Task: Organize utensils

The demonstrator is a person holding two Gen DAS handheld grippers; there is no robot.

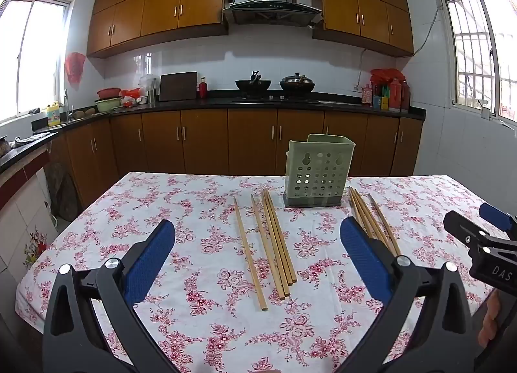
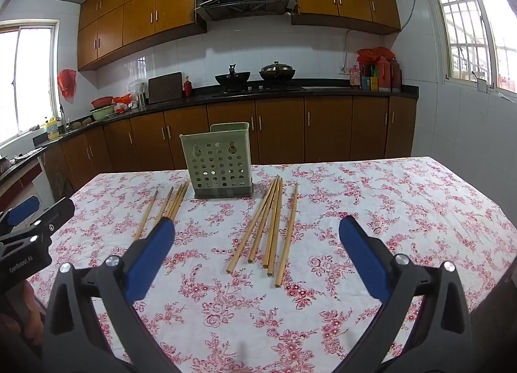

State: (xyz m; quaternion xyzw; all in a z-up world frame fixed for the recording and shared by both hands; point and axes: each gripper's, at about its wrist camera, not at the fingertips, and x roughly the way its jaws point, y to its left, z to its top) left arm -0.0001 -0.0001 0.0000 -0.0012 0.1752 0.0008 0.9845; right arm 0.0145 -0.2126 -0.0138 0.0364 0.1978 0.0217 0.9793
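Note:
A pale green perforated utensil holder [image 1: 318, 171] [image 2: 219, 160] stands upright on the floral tablecloth [image 1: 200, 243] [image 2: 371, 205]. Several wooden chopsticks [image 1: 274, 243] lie left of it, in front of my left gripper [image 1: 258, 253], which is open and empty above the table. A second group of chopsticks [image 2: 271, 227] lies right of the holder, in front of my right gripper [image 2: 257, 253], also open and empty. The right group also shows in the left wrist view [image 1: 371, 218], partly behind a blue pad. The left group shows in the right wrist view [image 2: 168, 205]. Each gripper appears at the edge of the other's view [image 1: 484, 237] [image 2: 29, 231].
The table's far edge [image 1: 258, 175] runs behind the holder, with wooden kitchen cabinets [image 1: 252, 140] and a black counter [image 1: 258, 101] with woks beyond. The table's left edge [image 1: 64, 227] and right edge [image 2: 484, 198] fall off to the floor.

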